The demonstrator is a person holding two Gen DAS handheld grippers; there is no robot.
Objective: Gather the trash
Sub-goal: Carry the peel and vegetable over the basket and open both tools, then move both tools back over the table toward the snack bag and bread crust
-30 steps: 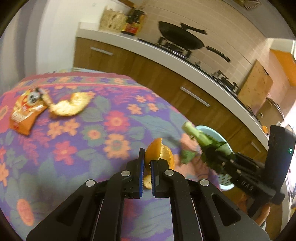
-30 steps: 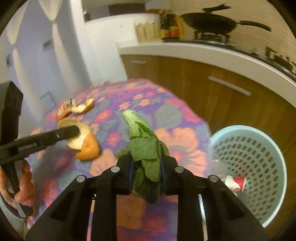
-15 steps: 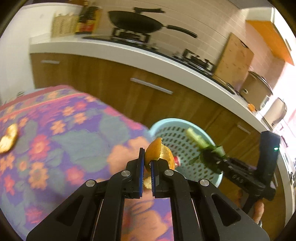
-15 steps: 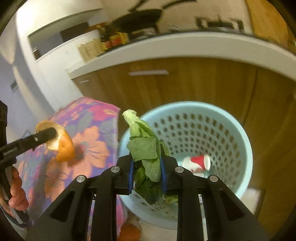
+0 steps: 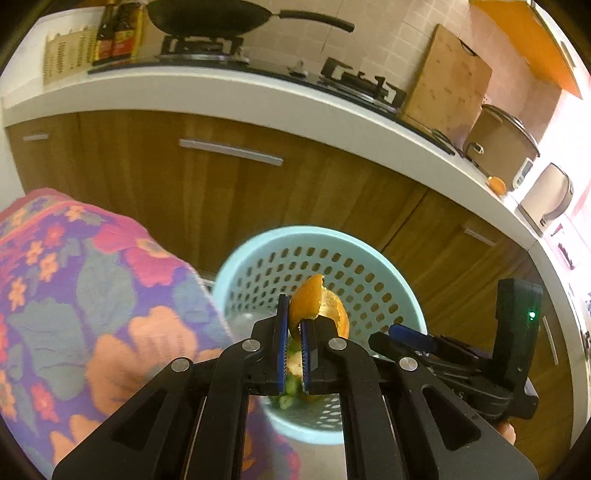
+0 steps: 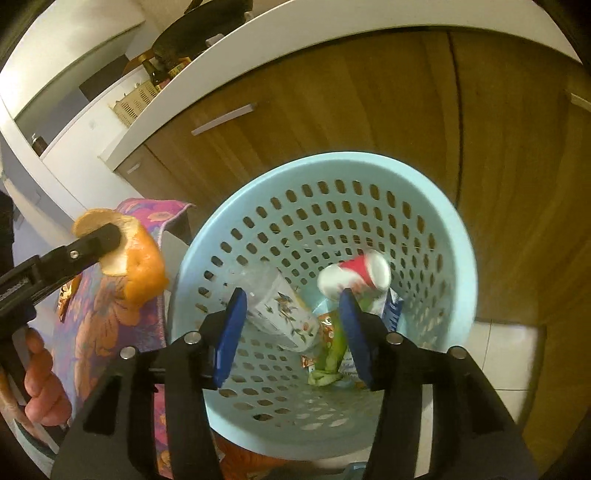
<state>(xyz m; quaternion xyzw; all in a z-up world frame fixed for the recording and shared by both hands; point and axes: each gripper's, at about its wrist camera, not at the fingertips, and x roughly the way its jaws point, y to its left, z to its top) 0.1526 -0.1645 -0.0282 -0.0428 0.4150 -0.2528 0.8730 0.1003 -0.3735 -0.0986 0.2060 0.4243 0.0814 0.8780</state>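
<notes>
A wok (image 5: 207, 16) sits above wooden cabinets (image 5: 229, 192).

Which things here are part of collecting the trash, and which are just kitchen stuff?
Part of the job:
- orange peel in left gripper
- blue basket
- green vegetable scrap in the basket
- right gripper, opening, nothing between its jaws

Just kitchen stuff:
- wok
- cutting board
- rice cooker

Orange peel (image 5: 319, 306) above blue basket (image 5: 402, 291)

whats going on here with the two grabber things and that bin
A person is clearing trash into a light blue basket. The left gripper is shut on an orange peel by the basket's rim. The right gripper is over the basket, its jaws opening with nothing between them; green vegetable scraps lie inside.
</notes>
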